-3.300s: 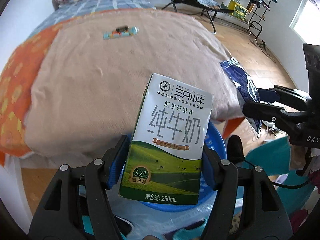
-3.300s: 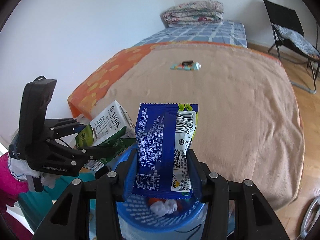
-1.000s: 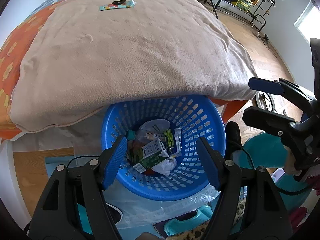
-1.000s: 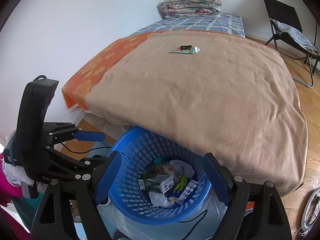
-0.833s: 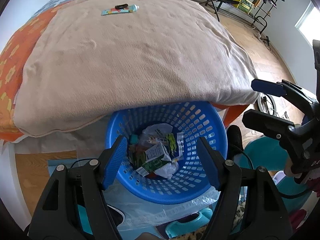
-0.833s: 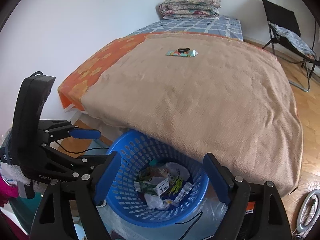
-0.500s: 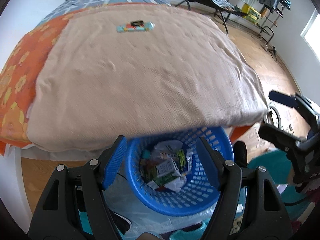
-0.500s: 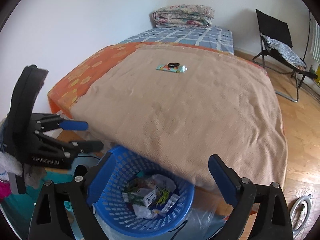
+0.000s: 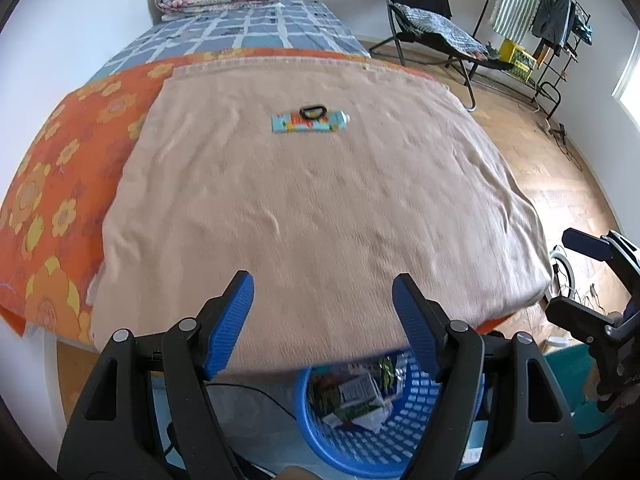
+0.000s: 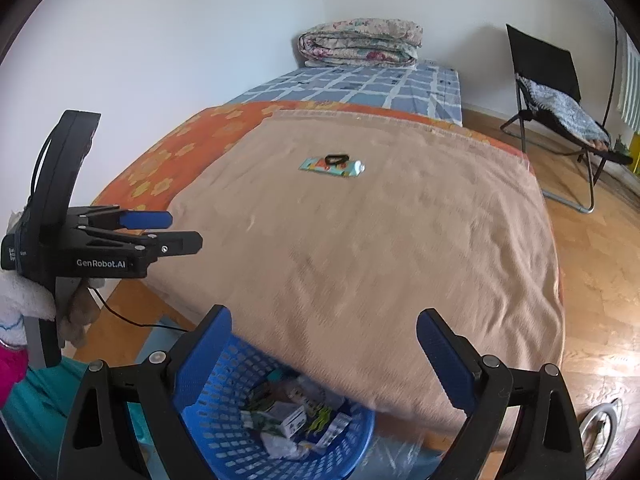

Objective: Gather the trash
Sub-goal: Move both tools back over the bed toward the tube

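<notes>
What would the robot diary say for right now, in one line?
left gripper: open, empty | right gripper: open, empty | blue basket: holds trash | tube and black ring: on bed blanket

Bright, soft daylight fills the room, strongest from the window (image 9: 630, 80) at far right. The blanket (image 9: 320, 208) looks slightly smeared with motion. Straight lines bow outward; corners fall off black.
</notes>
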{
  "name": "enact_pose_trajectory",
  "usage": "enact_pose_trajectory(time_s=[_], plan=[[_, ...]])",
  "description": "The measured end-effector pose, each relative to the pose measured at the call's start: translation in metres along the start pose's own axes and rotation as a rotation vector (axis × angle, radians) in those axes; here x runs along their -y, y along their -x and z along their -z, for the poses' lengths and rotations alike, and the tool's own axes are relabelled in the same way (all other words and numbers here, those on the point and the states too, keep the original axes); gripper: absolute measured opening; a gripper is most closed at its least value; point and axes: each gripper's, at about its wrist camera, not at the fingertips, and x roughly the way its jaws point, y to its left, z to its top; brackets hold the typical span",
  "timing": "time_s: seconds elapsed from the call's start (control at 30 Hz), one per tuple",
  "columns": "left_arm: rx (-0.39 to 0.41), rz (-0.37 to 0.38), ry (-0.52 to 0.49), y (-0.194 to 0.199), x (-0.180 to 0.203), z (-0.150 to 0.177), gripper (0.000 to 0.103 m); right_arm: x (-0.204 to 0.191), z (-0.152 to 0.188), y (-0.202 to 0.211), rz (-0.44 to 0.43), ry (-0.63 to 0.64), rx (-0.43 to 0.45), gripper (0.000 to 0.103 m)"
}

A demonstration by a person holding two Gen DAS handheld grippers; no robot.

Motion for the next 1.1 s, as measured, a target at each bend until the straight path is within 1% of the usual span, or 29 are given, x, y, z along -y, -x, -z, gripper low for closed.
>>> enact_pose_trajectory(time_s=[0.1,0.27,0.4,0.5,0.67,0.8,0.9,0.93,0.97,1.03,1.1], plan=[[0.003,0.016,0.009,-0.007,-0.005,-0.013,0.074,0.004,-0.014,-0.003,0.021,0.020,0.031,0.095],[0.017,0.010,0.030,-0.016,-0.013,-0.032,0.074,0.007,-0.036,-0.013,0.039,0.061,0.065,0.095],[0.023,-0.005,0.021,-0.023,-0.014,-0.044,0.074,0.011,-0.054,-0.025,0.040,0.085,0.081,0.095],[0.019,-0.014,0.034,-0.031,-0.020,-0.052,0.074,0.019,-0.070,-0.040,0.014,0.083,0.077,0.095],[0.013,0.004,0.079,-0.048,-0.035,-0.065,0.074,0.041,-0.106,-0.077,-0.044,0.022,0.055,0.095],[0.027,0.000,0.077,-0.060,-0.041,-0.078,0.074,0.057,-0.131,-0.116,-0.075,-0.017,0.017,0.090],[0.034,0.003,0.081,-0.070,-0.046,-0.092,0.074,0.072,-0.139,-0.144,-0.085,-0.091,-0.017,0.084],[0.037,0.003,0.086,-0.075,-0.049,-0.098,0.074,0.077,-0.139,-0.151,-0.086,-0.115,-0.029,0.077],[0.037,0.007,0.088,-0.080,-0.050,-0.103,0.074,0.083,-0.139,-0.159,-0.092,-0.141,-0.046,0.075],[0.028,0.021,0.089,-0.094,-0.052,-0.116,0.074,0.095,-0.135,-0.173,-0.124,-0.200,-0.078,0.074],[0.019,0.029,0.087,-0.111,-0.052,-0.129,0.074,0.103,-0.132,-0.180,-0.139,-0.239,-0.089,0.074]])
